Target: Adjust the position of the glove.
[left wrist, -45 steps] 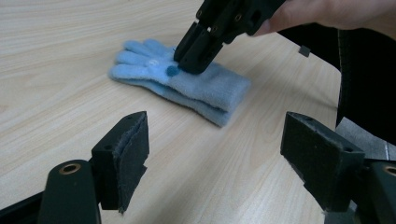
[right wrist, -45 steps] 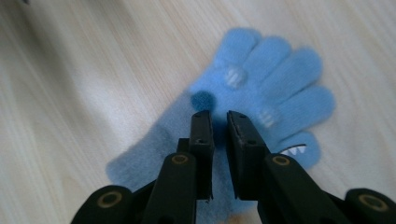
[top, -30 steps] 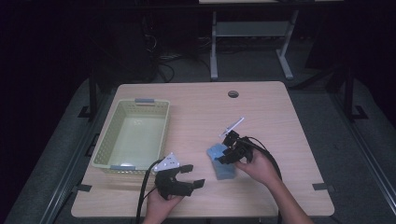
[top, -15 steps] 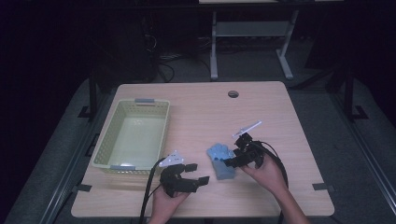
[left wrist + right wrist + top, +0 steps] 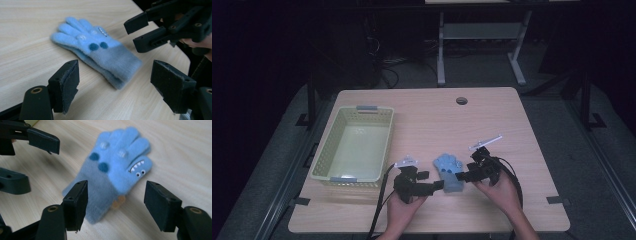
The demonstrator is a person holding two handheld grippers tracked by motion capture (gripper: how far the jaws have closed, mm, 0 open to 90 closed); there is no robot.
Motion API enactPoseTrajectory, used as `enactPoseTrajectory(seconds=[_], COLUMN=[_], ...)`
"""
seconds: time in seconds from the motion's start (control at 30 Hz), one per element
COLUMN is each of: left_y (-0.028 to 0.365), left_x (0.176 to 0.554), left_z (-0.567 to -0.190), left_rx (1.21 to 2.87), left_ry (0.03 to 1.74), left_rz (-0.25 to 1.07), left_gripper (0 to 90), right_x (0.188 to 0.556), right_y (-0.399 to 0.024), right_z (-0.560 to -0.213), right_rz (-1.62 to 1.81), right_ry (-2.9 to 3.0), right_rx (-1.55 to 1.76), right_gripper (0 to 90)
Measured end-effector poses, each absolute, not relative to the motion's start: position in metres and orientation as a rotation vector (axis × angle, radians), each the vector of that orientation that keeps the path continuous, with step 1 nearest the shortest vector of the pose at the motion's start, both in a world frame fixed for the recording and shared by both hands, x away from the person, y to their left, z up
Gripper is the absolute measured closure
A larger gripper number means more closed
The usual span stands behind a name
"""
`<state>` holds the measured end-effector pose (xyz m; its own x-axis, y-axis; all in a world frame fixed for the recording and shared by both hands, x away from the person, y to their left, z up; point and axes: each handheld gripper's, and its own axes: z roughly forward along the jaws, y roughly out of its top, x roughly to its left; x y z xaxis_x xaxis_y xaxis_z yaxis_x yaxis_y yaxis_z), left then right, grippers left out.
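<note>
as seen from the high view, the blue glove lies flat on the desk between the two tools, near the front edge, its fingers pointing away from the person and its cuff toward them. the left tool reaches in from the left at the cuff end, and the right tool comes in from the right beside the palm; both are just beside the glove, about equally near. the yellow basket sits well apart to the left.

from the left gripper view, the glove's long axis runs slantwise across the gap of that tool, cuff nearest, and the jaws stand wide apart with nothing pressed between them. the other tool hangs open just past the cuff.

from the right gripper view, the right tool has just been opening; its jaws now stand apart, straddling the cuff corner without clamping it, the glove lying lengthwise ahead, fingers farthest. i judge either hand could close on the cuff, which is the near end for both.
</note>
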<state>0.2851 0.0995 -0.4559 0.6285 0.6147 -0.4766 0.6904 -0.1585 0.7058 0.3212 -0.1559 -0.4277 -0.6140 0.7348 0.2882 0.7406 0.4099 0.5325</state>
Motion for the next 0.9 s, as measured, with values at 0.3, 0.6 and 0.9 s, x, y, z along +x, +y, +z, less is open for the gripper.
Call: enactPoseTrajectory(seconds=[0.3, 0.6, 0.9], left_y=[0.089, 0.087, 0.081], left_x=[0.295, 0.304, 0.305], left_z=[-0.466, -0.476, -0.478], left_rx=[1.816, 1.777, 1.795], left_ry=[1.137, 1.198, 1.206], left_rz=[-0.232, -0.298, -0.298], left_gripper=[33.2, 42.3, 49.2], right_x=[0.318, 0.320, 0.318], right_y=[-0.163, -0.161, -0.155], right_z=[-0.441, -0.450, -0.454], right_rz=[-1.056, -1.076, -1.064], right_ry=[-2.522, -2.434, -2.416], right_rx=[-1.441, -1.465, -1.489], right_gripper=[39.5, 43.7, 47.4])
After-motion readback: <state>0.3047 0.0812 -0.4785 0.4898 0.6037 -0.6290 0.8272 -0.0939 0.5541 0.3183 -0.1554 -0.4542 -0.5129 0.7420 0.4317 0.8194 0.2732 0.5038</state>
